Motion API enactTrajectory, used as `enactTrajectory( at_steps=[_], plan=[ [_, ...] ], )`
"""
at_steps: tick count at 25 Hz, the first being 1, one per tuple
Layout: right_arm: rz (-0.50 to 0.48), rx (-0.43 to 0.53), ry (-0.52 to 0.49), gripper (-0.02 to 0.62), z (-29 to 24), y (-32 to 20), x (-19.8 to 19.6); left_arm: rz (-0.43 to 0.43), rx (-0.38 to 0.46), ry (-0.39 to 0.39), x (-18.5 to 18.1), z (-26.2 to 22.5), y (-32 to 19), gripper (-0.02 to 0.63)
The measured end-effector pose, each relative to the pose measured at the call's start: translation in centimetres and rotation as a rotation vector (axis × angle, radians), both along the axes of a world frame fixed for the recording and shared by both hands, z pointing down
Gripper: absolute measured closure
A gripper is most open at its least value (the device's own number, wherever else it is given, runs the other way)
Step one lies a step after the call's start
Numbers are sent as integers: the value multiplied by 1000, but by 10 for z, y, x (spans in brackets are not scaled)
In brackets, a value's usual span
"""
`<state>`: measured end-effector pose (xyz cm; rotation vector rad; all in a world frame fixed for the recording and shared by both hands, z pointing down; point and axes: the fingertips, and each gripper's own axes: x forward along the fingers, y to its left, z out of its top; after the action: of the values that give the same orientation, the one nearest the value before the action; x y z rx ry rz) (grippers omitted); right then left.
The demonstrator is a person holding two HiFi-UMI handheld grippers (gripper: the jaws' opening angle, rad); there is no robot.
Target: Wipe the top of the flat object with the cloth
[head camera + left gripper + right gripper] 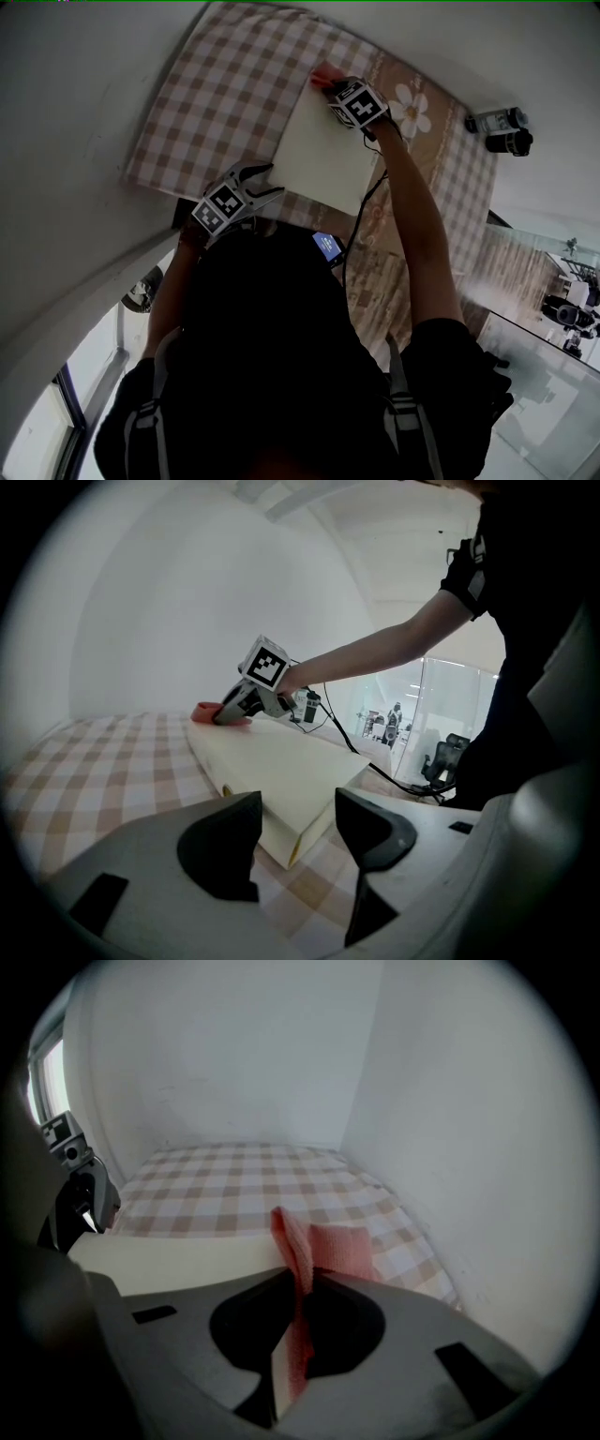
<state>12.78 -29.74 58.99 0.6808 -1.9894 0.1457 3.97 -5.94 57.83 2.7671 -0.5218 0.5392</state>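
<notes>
Right gripper [328, 86] is out at the far edge of the cream flat object [323, 155], jaws pressed tight on the pink cloth [319, 1246], which lies on that far corner. Left gripper [298, 810] sits at the near corner, jaws spread wide, gripping nothing. Checked tablecloth [225, 84] underneath.

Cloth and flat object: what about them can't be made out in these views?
- Head view: the right gripper covers most of the cloth; only a red edge shows.
- Right gripper view: the jaws, shut on the cloth, hide where it meets the flat object; contact with its top cannot be told.
- Left gripper view: the cloth is too small for detail; the left gripper, jaws open, covers part of the object's near sides.
</notes>
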Motion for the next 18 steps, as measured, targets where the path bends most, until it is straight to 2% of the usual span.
enactTrajectory(
  at_steps=[2,6,18],
  plan=[
    [12,-7,-15,577,0,3,-1,20,-6,-6,1,1,2,330],
    [18,-12,-30,577,0,10,-2,43,19,-43,2,3,2,330],
    [-7,-16,-21,577,1,33,-10,51,56,-81,2,6,3,334]
  ],
)
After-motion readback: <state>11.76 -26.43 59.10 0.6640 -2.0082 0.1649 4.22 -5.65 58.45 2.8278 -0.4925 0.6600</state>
